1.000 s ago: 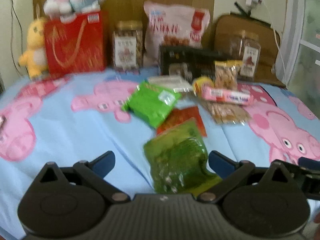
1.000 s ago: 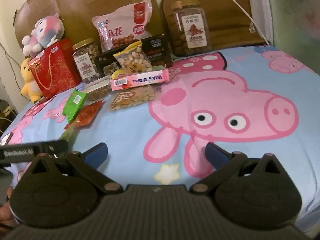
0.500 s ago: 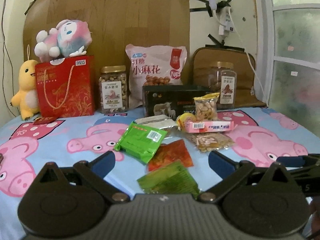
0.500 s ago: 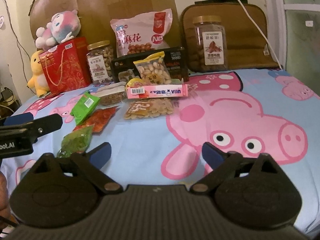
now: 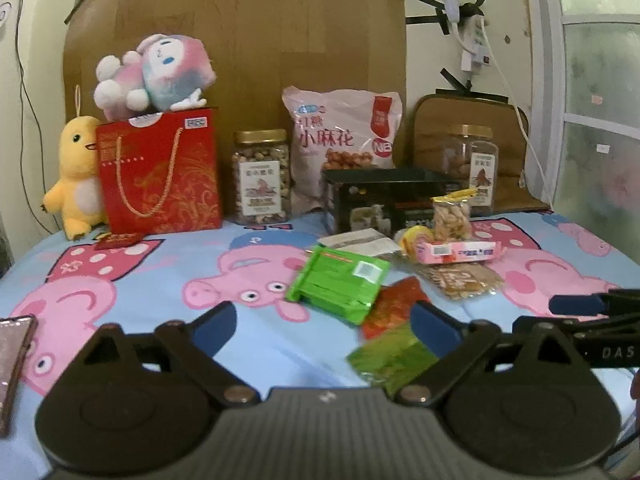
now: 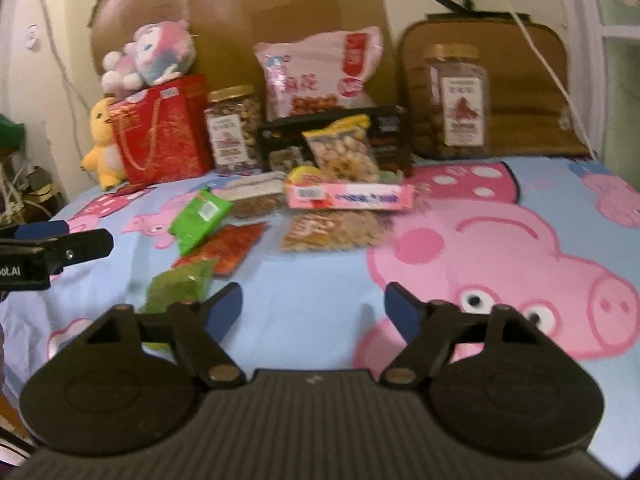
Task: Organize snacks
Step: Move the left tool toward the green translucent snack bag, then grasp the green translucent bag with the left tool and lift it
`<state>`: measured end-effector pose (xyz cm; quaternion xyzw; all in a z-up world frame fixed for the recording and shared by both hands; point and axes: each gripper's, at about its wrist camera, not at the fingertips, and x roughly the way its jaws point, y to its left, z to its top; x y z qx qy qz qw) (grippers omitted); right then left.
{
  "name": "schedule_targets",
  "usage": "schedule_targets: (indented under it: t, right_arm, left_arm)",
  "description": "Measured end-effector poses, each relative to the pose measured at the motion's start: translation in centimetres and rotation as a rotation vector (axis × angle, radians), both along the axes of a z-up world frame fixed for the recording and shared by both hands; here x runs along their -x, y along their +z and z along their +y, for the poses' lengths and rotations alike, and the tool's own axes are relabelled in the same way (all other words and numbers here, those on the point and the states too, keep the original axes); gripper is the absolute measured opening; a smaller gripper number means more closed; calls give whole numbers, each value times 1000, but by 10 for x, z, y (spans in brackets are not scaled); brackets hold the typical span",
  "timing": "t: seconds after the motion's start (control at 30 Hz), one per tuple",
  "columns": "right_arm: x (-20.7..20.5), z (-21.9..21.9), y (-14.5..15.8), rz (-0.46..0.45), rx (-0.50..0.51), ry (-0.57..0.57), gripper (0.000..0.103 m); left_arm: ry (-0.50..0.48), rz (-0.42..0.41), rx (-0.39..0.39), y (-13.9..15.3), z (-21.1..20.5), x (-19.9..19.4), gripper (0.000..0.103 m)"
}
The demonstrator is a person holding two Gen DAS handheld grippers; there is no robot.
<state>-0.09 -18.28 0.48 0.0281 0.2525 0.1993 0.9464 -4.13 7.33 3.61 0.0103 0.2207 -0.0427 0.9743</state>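
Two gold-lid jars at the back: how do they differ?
The left jar stands beside the red gift bag, packed to the lid with pale nuts. The right jar stands against the brown cushion, partly behind the black box, its contents darker. Both are clear, upright, lidded, with similar labels.

**Hidden, cropped and blurred**

The dark green packet (image 5: 394, 354) sits partly behind the left tool's (image 5: 324, 320) right finger. A phone (image 5: 12, 360) is cut by the left edge. The right wrist view is smeared, so the pink bag's (image 6: 320, 76) print (large characters) cannot be read there.
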Motion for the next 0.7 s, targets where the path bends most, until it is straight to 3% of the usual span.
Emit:
schedule_targets:
  t: [0.13, 0.37, 0.5, 0.6, 0.7]
  right_arm:
    - [-3, 16, 4, -19, 17, 108, 70]
    - [-7, 42, -3, 26, 37, 312, 71]
    - [-6, 55, -10, 49, 74, 412, 71]
    - [-8, 67, -19, 61, 122, 432, 71]
    - [-10, 70, -20, 40, 133, 427, 55]
  left_arm:
    - [-40, 78, 46, 0, 8, -12, 82]
    - [-152, 279, 287, -15, 18, -40, 62]
    - [-214, 371, 398, -28, 19, -50, 61]
    - [-224, 403, 421, -37, 12, -55, 61]
    - [-218, 391, 383, -36, -1, -60, 62]
